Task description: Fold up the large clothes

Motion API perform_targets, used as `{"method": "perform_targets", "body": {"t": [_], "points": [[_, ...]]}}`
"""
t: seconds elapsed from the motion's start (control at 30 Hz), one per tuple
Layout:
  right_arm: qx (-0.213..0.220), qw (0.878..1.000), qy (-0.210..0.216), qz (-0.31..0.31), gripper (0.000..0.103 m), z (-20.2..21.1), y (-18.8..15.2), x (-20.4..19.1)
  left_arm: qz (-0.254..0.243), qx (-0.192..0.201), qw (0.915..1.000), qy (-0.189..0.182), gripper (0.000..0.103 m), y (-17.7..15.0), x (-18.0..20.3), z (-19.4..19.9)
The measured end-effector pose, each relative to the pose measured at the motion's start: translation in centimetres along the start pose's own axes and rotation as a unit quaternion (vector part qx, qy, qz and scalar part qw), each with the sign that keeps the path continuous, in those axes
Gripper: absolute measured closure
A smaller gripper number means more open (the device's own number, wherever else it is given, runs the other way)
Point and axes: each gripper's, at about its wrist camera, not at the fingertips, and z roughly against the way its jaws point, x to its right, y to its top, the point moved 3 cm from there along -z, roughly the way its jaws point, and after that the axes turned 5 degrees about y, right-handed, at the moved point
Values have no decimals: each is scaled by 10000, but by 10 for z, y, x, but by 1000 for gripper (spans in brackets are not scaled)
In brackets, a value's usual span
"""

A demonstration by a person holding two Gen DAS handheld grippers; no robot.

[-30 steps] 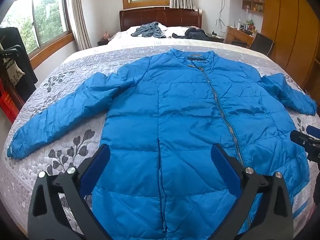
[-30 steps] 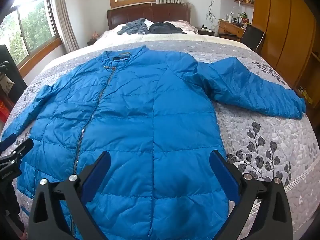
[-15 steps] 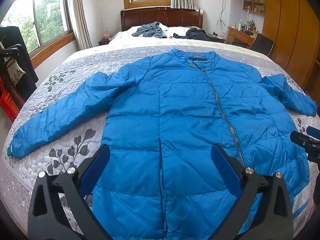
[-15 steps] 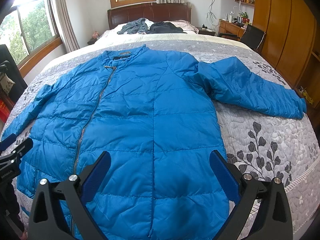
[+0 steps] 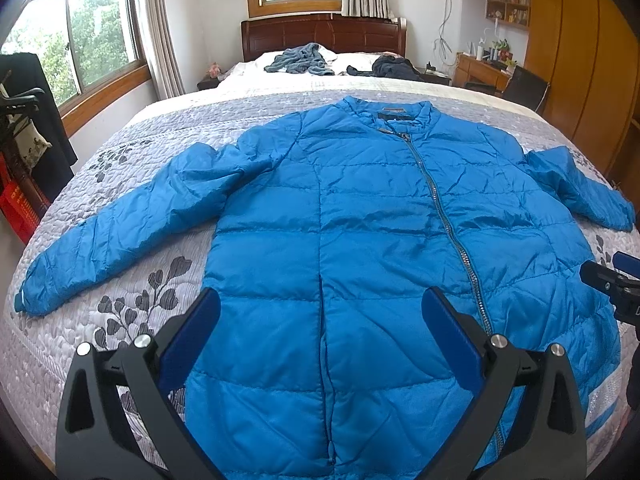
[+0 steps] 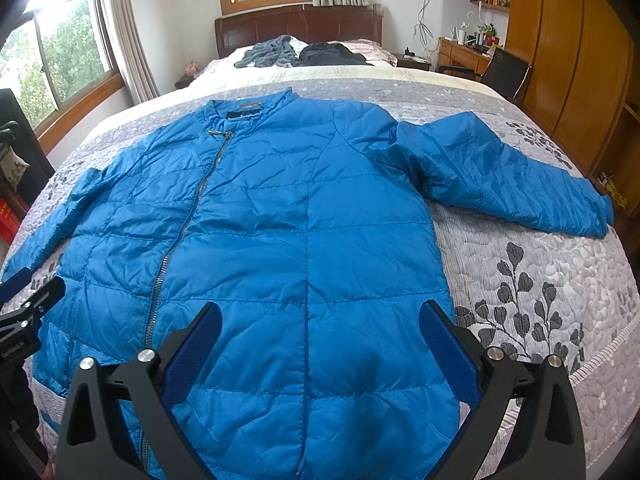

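A large blue quilted jacket [image 5: 360, 232] [image 6: 280, 232] lies flat and zipped on the bed, collar towards the headboard, both sleeves spread outward. Its left sleeve [image 5: 120, 232] stretches to the bed's left side; its right sleeve [image 6: 508, 176] reaches the right side. My left gripper [image 5: 320, 312] hovers open above the jacket's lower left half, nothing between its blue pads [image 5: 192, 336]. My right gripper [image 6: 320, 324] hovers open above the lower right half, also empty. Each gripper's tip shows at the edge of the other's view.
The grey floral quilt [image 5: 120, 312] [image 6: 540, 300] covers the bed. Loose grey clothes [image 5: 300, 58] and dark clothes [image 6: 332, 54] lie by the wooden headboard [image 5: 320, 34]. A desk and chair [image 6: 504, 72] and wooden wardrobes [image 6: 572, 64] stand right; a clothes rack [image 5: 24, 140] stands left.
Both grippers have drawn back slightly, so the jacket sits a little lower and farther in the views. The jacket has not moved and both grippers stay open.
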Motion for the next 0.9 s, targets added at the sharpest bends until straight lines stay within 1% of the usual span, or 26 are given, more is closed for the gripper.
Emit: {"method": "perform_targets", "body": {"t": [0.9], "points": [[12,10000,-10,15,4,-1,0,-1,11,26,10000,46,3,-3,-2,2]]}}
